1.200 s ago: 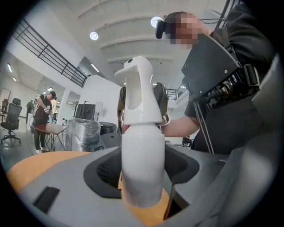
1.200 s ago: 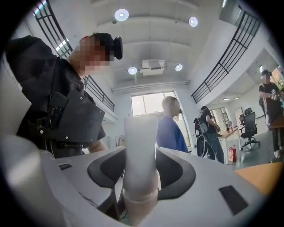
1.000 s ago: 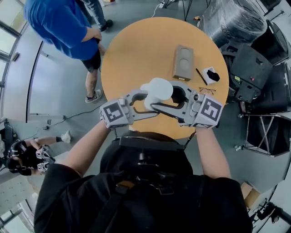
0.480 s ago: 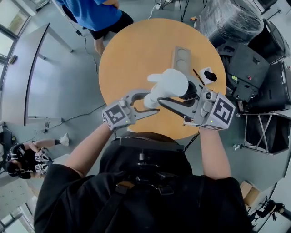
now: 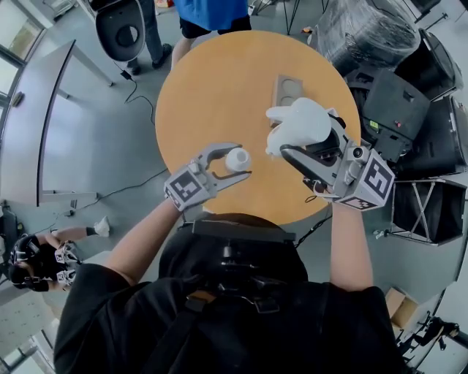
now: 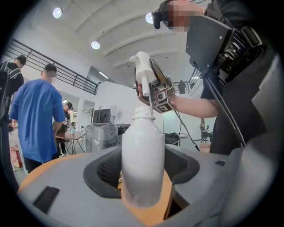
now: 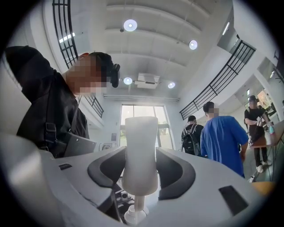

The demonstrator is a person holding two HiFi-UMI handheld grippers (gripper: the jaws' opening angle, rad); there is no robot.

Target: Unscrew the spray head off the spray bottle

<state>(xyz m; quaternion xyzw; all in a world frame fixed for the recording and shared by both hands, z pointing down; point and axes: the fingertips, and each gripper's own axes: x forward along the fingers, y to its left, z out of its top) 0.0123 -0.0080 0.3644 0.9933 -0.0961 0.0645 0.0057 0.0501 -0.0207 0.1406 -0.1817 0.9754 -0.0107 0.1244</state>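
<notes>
The white spray bottle (image 5: pixel 238 158) stands upright in my left gripper (image 5: pixel 240 161), whose jaws are shut on its body (image 6: pixel 143 159). Its threaded neck (image 6: pixel 143 113) is bare. The white spray head (image 5: pixel 298 123) is off the bottle and held apart from it, up and to the right, with my right gripper (image 5: pixel 301 137) shut on it. In the right gripper view the head (image 7: pixel 140 150) sits between the jaws of the right gripper (image 7: pixel 141 173), its thin stem (image 7: pixel 138 205) pointing down. The left gripper view shows the head (image 6: pixel 143 71) above the bottle, clear of the neck.
Below lies a round wooden table (image 5: pixel 212 88) with a grey-brown tray (image 5: pixel 285 89) near its far right. A person in blue (image 5: pixel 212 12) stands beyond the table, beside a black chair (image 5: pixel 121 29). Wrapped equipment (image 5: pixel 365 29) and black cases crowd the right side.
The spray head has come away from the bottle. My right gripper carried it up and to the right, while my left gripper stayed low with the bottle, its neck now bare.
</notes>
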